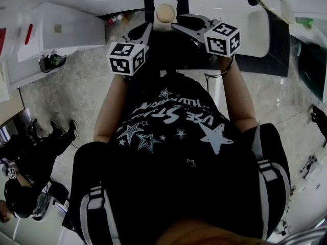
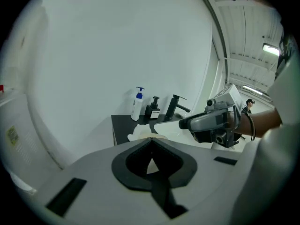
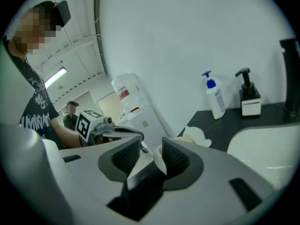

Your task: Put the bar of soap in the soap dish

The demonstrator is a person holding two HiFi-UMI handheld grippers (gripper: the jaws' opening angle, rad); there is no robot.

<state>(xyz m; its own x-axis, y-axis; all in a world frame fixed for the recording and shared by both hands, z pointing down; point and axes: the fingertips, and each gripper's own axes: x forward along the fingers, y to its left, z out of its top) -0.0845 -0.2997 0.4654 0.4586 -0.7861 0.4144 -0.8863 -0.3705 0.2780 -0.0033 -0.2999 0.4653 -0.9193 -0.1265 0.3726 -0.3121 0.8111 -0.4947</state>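
Note:
A white soap dish (image 1: pixel 165 23) with small ears stands at the front edge of the black counter (image 1: pixel 276 45), and a round beige bar of soap (image 1: pixel 165 13) lies in it. My left gripper (image 1: pixel 148 30) is just left of and below the dish. In the left gripper view its jaws (image 2: pixel 151 140) are shut with nothing between them, and the dish (image 2: pixel 139 134) sits a little beyond. My right gripper (image 1: pixel 176 24) reaches in from the right. Its jaws (image 3: pixel 149 142) stand partly open and press on nothing. The dish (image 3: pixel 197 135) and soap (image 3: pixel 180 139) show past them.
A white basin (image 1: pixel 230 19) is set in the counter right of the dish, with a black tap (image 2: pixel 174 107) behind. A white pump bottle (image 3: pixel 214 97) and a black dispenser (image 3: pixel 248 97) stand by the wall. A white cabinet (image 1: pixel 66 29) is at left.

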